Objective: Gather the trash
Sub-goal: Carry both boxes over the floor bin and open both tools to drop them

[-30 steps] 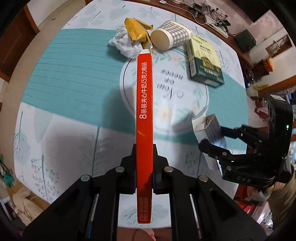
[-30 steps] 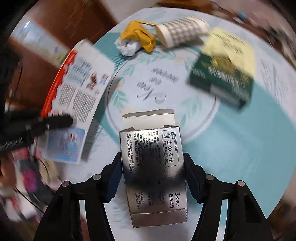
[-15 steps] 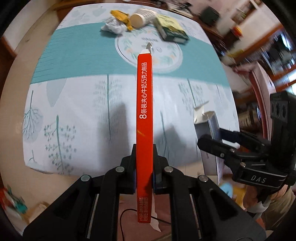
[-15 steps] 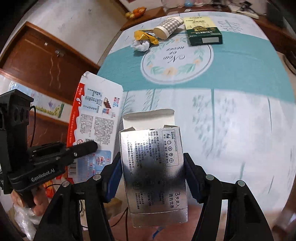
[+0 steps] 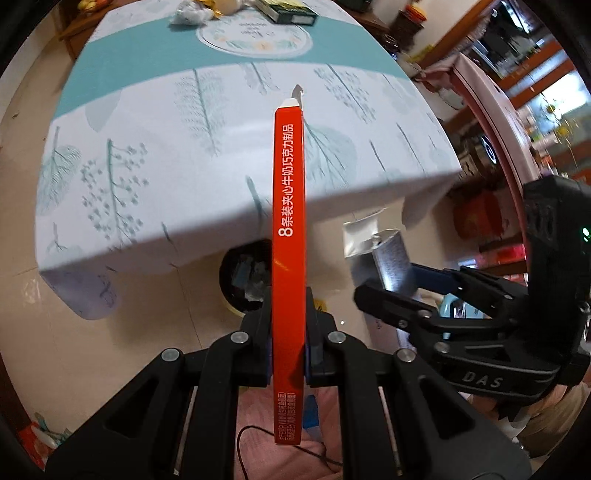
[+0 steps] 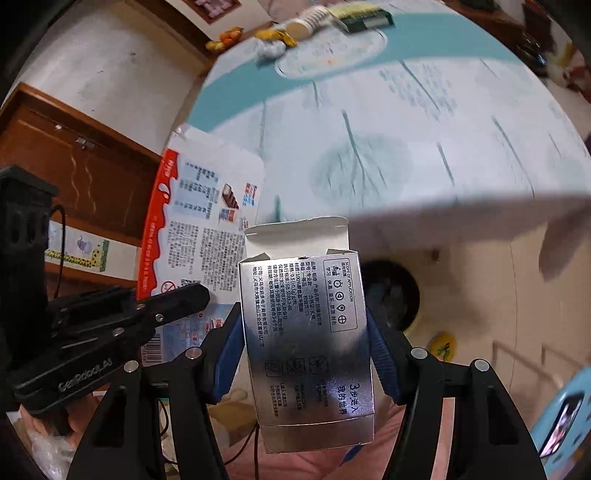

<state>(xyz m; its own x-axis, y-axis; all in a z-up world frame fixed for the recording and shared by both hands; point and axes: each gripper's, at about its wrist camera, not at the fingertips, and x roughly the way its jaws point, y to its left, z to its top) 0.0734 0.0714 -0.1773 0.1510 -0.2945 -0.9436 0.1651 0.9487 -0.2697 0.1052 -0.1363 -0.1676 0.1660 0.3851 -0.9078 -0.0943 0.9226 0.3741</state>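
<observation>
L gripper [image 5: 288, 343] angled down, clamped on red box [image 5: 289, 236] | R gripper [image 6: 304, 354] angled down, gripping silver box [image 6: 306, 347]

The left gripper [image 5: 288, 328] is clamping a flat red box [image 5: 289, 236] edge-on, its jaws pressing on both faces. The box is standing out over the floor, its far end reaching over the table [image 5: 221, 147]. Just left of the box, below the table's edge, a dark round bin [image 5: 243, 277] is sitting on the floor. Right of the box, the right gripper [image 5: 384, 280] is holding a silver box [image 5: 391, 258] with its flap open. At the table's far end a green box [image 5: 286, 9] and crumpled wrappers [image 5: 192, 13] are lying.
</observation>
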